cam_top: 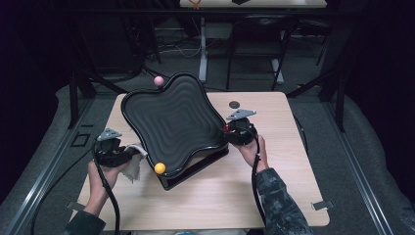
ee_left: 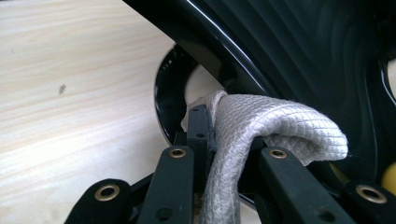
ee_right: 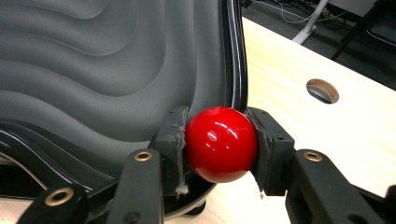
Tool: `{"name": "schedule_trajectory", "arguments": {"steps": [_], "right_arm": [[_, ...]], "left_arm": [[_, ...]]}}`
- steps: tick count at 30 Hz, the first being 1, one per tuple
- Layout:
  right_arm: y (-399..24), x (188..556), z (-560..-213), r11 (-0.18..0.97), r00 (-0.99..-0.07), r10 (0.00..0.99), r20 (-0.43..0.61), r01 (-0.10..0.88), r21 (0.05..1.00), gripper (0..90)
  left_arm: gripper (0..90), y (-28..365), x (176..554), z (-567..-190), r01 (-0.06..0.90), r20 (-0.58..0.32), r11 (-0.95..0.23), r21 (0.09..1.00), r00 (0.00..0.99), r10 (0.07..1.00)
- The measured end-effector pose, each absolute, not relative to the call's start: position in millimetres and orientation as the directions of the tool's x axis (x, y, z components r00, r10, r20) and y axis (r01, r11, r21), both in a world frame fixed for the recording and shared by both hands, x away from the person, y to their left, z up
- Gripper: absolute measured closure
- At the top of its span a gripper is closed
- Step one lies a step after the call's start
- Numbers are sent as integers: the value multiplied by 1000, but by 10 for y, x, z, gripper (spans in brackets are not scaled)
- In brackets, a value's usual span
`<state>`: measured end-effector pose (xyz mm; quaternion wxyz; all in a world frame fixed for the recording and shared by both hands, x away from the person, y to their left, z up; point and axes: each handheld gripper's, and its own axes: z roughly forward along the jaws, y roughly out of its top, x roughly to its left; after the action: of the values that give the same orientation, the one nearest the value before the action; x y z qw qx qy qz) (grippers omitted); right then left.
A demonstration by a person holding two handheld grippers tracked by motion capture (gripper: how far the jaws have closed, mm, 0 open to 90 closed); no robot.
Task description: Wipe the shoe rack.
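A black wavy-edged lid (cam_top: 171,120) with a rippled grey inner face is tilted up over a black base (cam_top: 195,169) on the table. A pink ball knob (cam_top: 158,81) sits at its far corner and a yellow one (cam_top: 160,168) at its near corner. My right gripper (ee_right: 220,142) is shut on a red ball knob (ee_right: 220,143) at the lid's right rim (ee_right: 233,56). At the lid's left edge, my left gripper (cam_top: 122,154) is shut on a folded white cloth (ee_left: 261,126), close to the lid's black rim (ee_left: 210,44).
The light wooden table (cam_top: 274,196) has a round cable hole (cam_top: 234,104) behind the right gripper. Dark floor and the legs of other desks lie beyond the far edge. Bare tabletop stretches in front of the lid and to both sides.
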<state>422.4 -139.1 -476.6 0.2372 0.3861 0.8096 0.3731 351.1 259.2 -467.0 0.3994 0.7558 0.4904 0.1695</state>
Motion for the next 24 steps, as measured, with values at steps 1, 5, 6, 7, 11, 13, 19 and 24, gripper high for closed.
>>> {"name": "schedule_trajectory", "arguments": {"steps": [1,5,6,7,11,13,19,24], "right_arm": [[-1390,4224,-4766,423,-589,802,-96,448,787,602],[-1388,4219,-4763,428,-579,808,-108,451,783,602],[-1387,4218,-4761,431,-575,810,-114,453,781,601],[-1390,4223,-4766,425,-585,805,-102,449,786,601],[-1389,4223,-4769,425,-587,803,-101,446,787,601],[-1390,4223,-4769,426,-588,803,-101,447,787,601],[-1388,4222,-4771,426,-586,803,-103,445,788,601],[-1388,4223,-4772,426,-588,803,-103,443,789,601]], "left_arm": [[804,2608,3535,-4656,605,-133,-199,771,459,878],[803,2678,3646,-4597,604,-136,-177,777,436,890],[805,2698,3677,-4584,606,-138,-172,776,430,892],[805,2714,3705,-4569,607,-139,-164,777,421,896],[806,2761,3798,-4486,605,-110,-175,777,404,908],[806,2795,3849,-4442,603,-101,-171,779,391,915],[805,2934,4009,-4307,609,-107,-140,780,351,930],[804,3001,4160,-4165,607,-80,-141,782,323,943]]}}
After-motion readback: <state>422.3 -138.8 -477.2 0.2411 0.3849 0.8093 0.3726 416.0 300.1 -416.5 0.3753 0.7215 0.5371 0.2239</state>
